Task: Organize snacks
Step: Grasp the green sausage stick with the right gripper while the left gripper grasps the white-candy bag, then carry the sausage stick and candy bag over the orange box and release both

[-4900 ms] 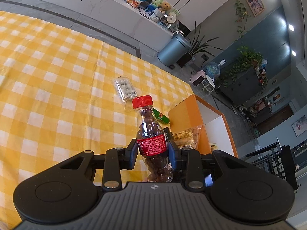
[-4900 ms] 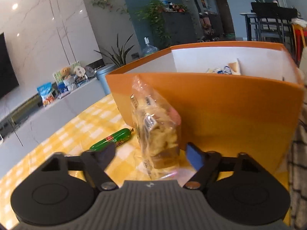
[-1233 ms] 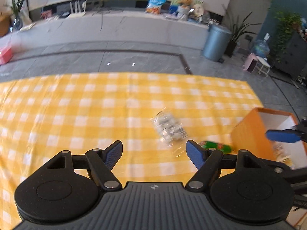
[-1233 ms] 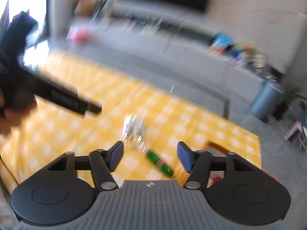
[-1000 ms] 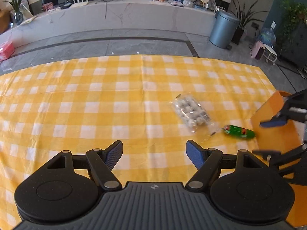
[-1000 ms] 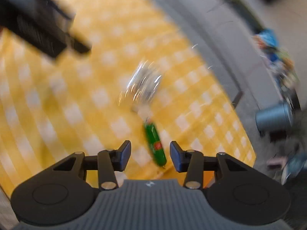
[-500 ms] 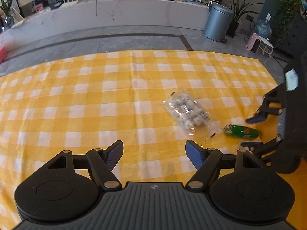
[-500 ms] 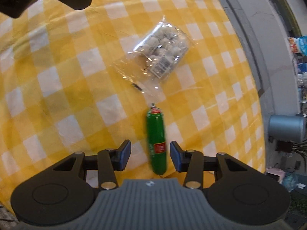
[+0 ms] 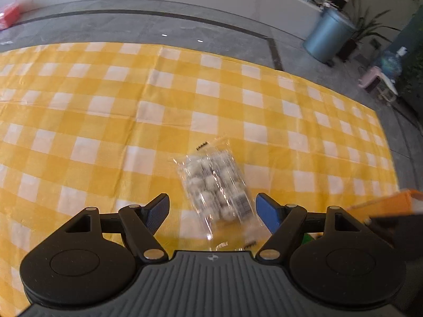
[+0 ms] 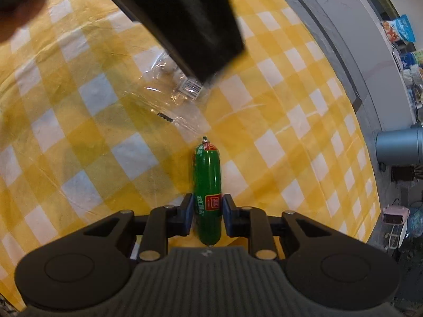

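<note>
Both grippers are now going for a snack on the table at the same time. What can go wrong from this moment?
1. The right gripper pinches the green sausage near one end, so it may tilt or slip when lifted.
2. The left gripper is open above the clear bag of round snacks; its fingers may catch only loose film.
3. The two grippers are crowded; they could bump.

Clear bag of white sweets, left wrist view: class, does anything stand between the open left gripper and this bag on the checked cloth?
Nothing visible does. The left gripper is open, and the clear bag lies flat on the yellow checked cloth directly ahead, between the two fingers' lines, with only bare cloth around it.
</note>
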